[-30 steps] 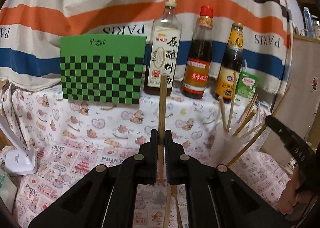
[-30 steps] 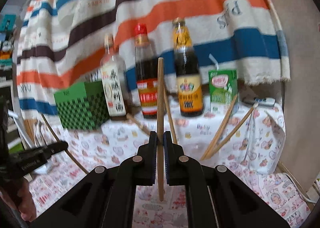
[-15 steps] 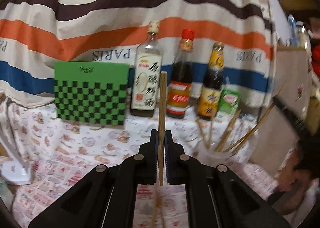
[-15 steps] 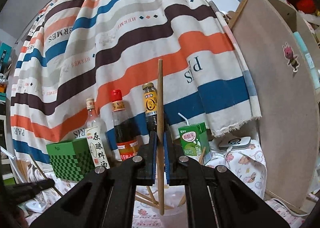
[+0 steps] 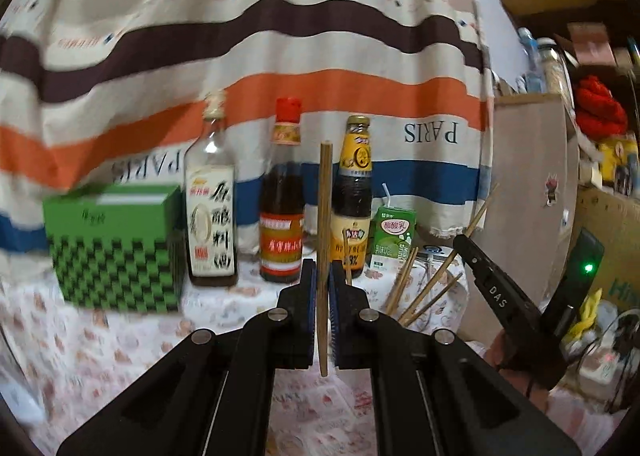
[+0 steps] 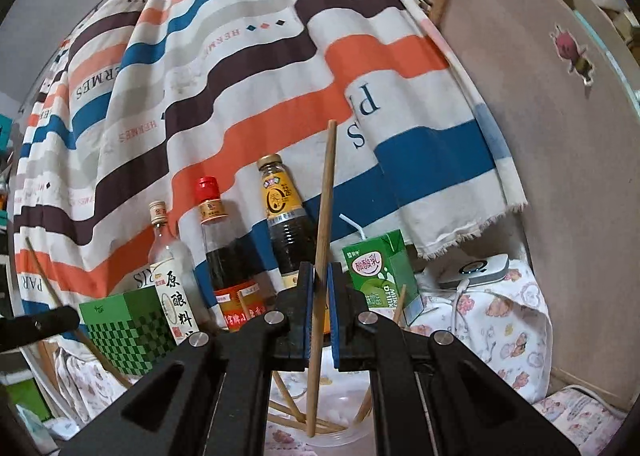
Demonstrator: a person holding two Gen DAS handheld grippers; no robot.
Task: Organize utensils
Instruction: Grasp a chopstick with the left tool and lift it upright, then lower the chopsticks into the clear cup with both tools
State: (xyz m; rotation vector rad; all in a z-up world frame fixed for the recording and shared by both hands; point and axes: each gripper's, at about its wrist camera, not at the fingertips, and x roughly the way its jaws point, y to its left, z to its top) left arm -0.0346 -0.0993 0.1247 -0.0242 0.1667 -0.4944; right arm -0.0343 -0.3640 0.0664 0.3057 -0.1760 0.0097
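Observation:
My left gripper [image 5: 323,288] is shut on a wooden chopstick [image 5: 324,223] and holds it upright above the table. My right gripper [image 6: 319,288] has its jaws slightly apart around another chopstick [image 6: 322,240]. That chopstick leans a little, and its lower end rests inside a clear plastic cup [image 6: 340,442] right below the gripper. Several chopsticks [image 6: 292,416] lie in the cup. In the left wrist view the right gripper [image 5: 500,296] shows at the right, over the sticks in the cup [image 5: 424,292].
A green checkered box [image 5: 112,248], three sauce bottles [image 5: 280,195] and a green milk carton [image 5: 394,236] stand along the back, before a striped cloth [image 5: 240,35]. A beige board [image 6: 560,135] stands at the right. A white device [image 6: 476,270] lies by it.
My right gripper's jaws have parted and its chopstick has dropped into the cup and tilted. My left gripper has swung right, nearer the cup, still holding its chopstick.

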